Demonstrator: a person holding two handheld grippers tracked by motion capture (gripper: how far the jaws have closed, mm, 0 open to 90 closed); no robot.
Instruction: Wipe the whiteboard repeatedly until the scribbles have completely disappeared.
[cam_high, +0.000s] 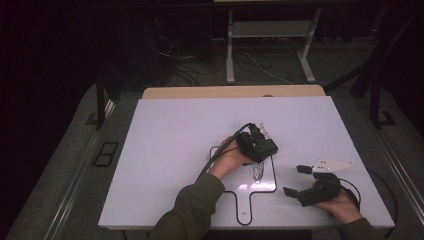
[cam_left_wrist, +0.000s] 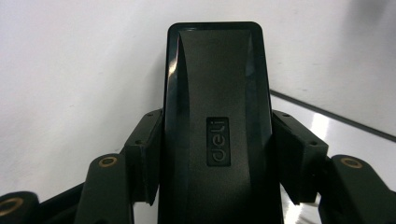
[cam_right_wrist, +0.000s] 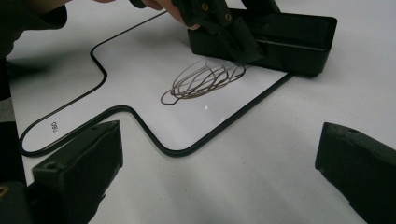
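A small whiteboard (cam_high: 235, 187) with a black rim and a handle lies flat on the table, also in the right gripper view (cam_right_wrist: 135, 60). A dark scribble (cam_high: 257, 171) (cam_right_wrist: 205, 79) is drawn on it. My left gripper (cam_high: 260, 145) (cam_left_wrist: 217, 158) is shut on a black board eraser (cam_left_wrist: 217, 93), one pad on each long side. The eraser (cam_right_wrist: 289, 39) rests on the whiteboard's far edge, just beyond the scribble. My right gripper (cam_high: 296, 180) (cam_right_wrist: 219, 154) sits to the right of the whiteboard, its jaws wide open with nothing between them.
The white tabletop (cam_high: 165, 150) stretches wide to the left and back of the whiteboard. A wooden strip (cam_high: 230, 92) runs along its far edge. Beyond it stand a metal frame (cam_high: 230, 50) and loose cables on the floor.
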